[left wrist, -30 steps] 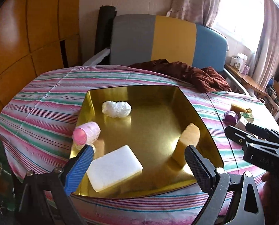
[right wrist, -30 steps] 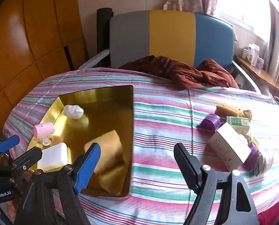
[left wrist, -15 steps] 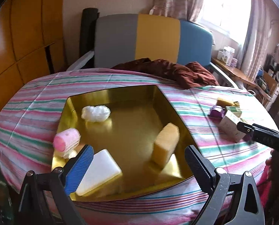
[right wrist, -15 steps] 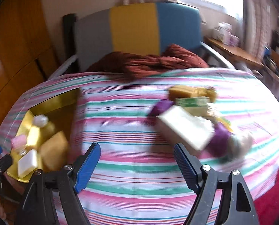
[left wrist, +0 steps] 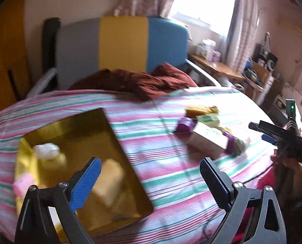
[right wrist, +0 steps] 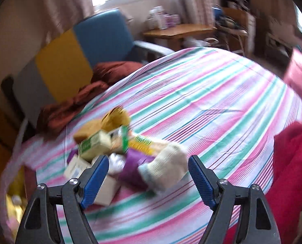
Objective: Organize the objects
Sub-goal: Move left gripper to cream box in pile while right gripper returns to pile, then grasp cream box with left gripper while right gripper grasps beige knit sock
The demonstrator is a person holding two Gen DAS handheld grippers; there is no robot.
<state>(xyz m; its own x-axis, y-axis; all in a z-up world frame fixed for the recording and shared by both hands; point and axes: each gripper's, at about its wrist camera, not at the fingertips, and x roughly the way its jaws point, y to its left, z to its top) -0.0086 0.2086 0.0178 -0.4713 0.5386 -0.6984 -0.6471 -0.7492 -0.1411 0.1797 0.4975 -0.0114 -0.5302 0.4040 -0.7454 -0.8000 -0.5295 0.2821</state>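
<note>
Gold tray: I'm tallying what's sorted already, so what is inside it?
Inside the shiny gold tray: a white fluffy wad, a tan sponge block and a pink roll. The hand-held gripper's blue finger covers the near part.

- The gold tray [left wrist: 114, 134] lies flat near the left edge of the striped bedspread [left wrist: 163, 162], holding a yellow sponge [left wrist: 110, 179], a white wad [left wrist: 46, 150] and a pink roll [left wrist: 24, 183].
- A loose pile lies well right of it: a pale box [left wrist: 209, 140], a purple roll [left wrist: 184, 124], a green-printed carton [right wrist: 95, 145] and a cream piece, perhaps a glove [right wrist: 169, 166]; blur hides detail.
</note>
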